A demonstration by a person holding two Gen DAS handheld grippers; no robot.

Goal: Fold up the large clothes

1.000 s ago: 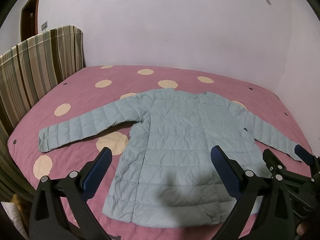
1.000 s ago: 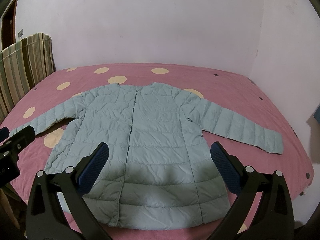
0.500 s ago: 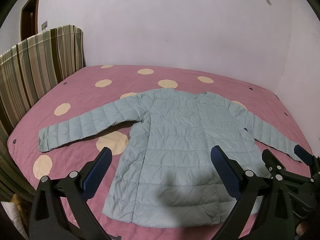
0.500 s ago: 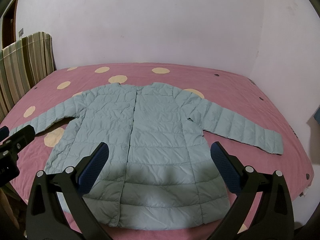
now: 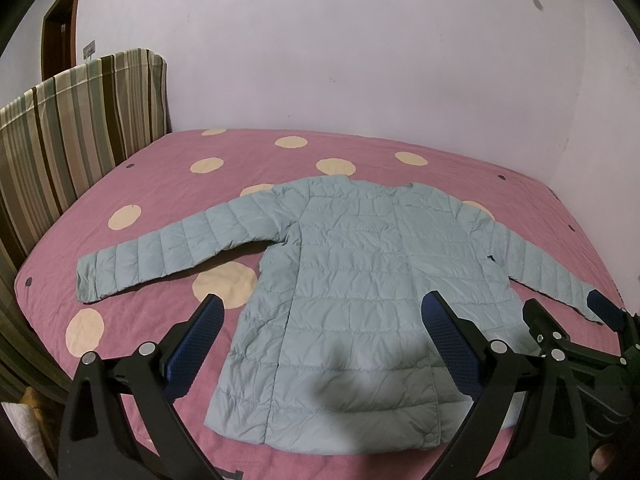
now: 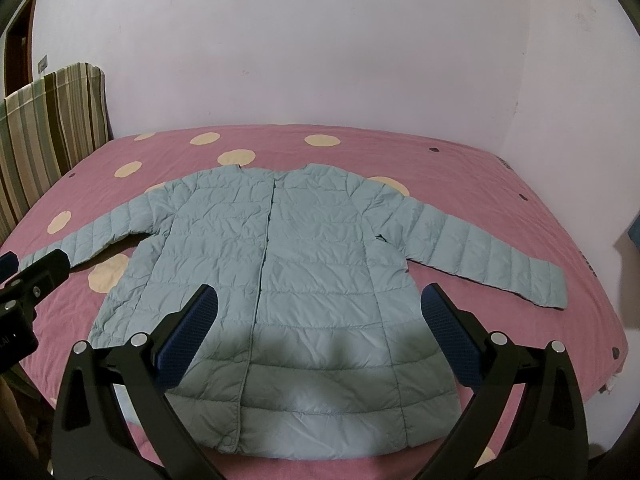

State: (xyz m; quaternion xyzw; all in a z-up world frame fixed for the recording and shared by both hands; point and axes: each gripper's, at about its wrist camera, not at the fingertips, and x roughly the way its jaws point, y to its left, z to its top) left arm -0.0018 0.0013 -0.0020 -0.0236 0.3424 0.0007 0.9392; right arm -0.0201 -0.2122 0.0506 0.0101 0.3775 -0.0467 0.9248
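1. Left wrist view: the left gripper [image 5: 320,320] hangs wide apart and empty above the hem of the pale blue jacket [image 5: 360,280], which lies spread flat on the pink spotted bed [image 5: 180,184], sleeves out toward 9 and 3 o'clock, so every edge is reachable.
2. Right wrist view: the right gripper [image 6: 318,312] is likewise spread wide and holding nothing, over the hem at 6 o'clock; the snap placket [image 6: 264,280] is closed and runs straight, a likely fold guide.

Pale blue quilted jacket [image 5: 360,280], pink bedspread [image 5: 160,184] with cream dots, brown-green striped headboard [image 5: 72,128], lilac wall [image 5: 320,48]
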